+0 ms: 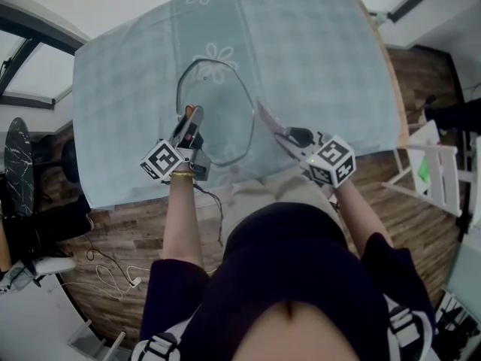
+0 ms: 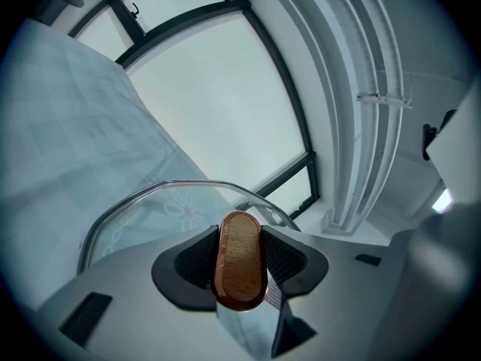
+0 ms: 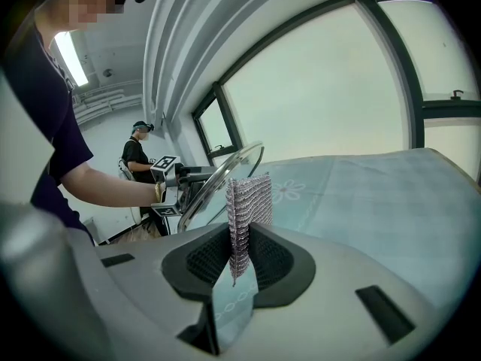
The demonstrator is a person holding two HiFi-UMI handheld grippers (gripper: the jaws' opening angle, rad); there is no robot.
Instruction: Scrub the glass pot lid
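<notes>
The glass pot lid (image 1: 219, 115) stands on edge over the table, its metal rim (image 2: 150, 198) arching ahead in the left gripper view. My left gripper (image 1: 191, 125) is shut on the lid's oval wooden handle (image 2: 240, 260), which fills the gap between the jaws. To the right of the lid, my right gripper (image 1: 275, 131) is shut on a thin silver mesh scrub cloth (image 3: 248, 205) that sticks up from its jaws. The cloth (image 1: 267, 119) hangs just beside the lid's right edge; I cannot tell whether it touches. The tilted lid (image 3: 225, 168) shows behind the cloth in the right gripper view.
A pale blue-green flowered cloth (image 1: 316, 66) covers the table. A white frame (image 1: 436, 171) stands on the wooden floor at the right, dark gear (image 1: 19, 156) and cables (image 1: 113, 273) at the left. Another person (image 3: 139, 153) stands far off by the window.
</notes>
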